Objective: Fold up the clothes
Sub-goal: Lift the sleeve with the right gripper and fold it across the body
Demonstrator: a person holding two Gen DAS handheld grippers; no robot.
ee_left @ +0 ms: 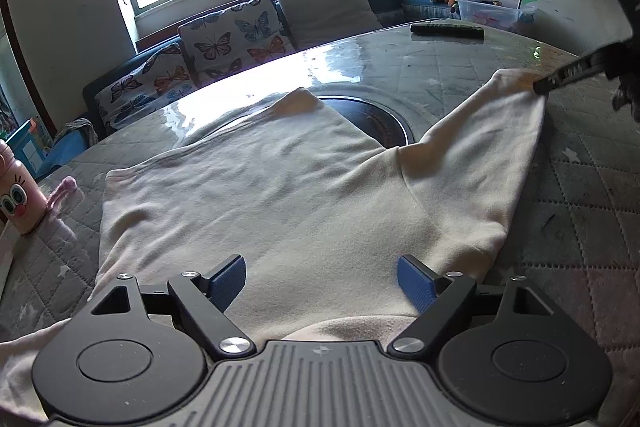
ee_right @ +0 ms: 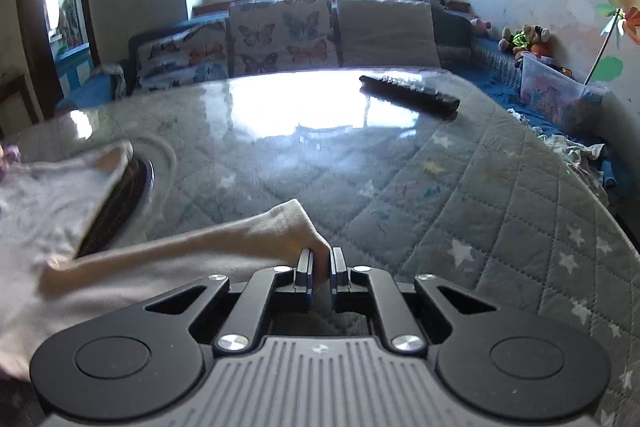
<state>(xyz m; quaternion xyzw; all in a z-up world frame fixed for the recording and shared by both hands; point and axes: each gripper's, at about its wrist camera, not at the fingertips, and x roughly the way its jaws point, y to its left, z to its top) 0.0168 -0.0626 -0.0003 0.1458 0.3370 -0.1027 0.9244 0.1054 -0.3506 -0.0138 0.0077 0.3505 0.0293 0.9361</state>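
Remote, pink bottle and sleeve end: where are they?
remote (ee_right: 410, 95): right wrist view, middle of its black body.
pink bottle (ee_left: 18, 187): left wrist view, its cartoon face.
sleeve end (ee_right: 296, 227): right wrist view, cuff before the right gripper (ee_right: 320, 267).

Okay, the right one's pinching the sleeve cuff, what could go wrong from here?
The right hand-held gripper pinches only the cuff edge of the sleeve, so it may slip out mid-fold. The left hand-held gripper hangs open above the shirt, pinning nothing, so the body could drag.

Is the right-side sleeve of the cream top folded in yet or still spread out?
Spread out. The sleeve angles away from the body across the table, and the right claw is shut on its cuff.
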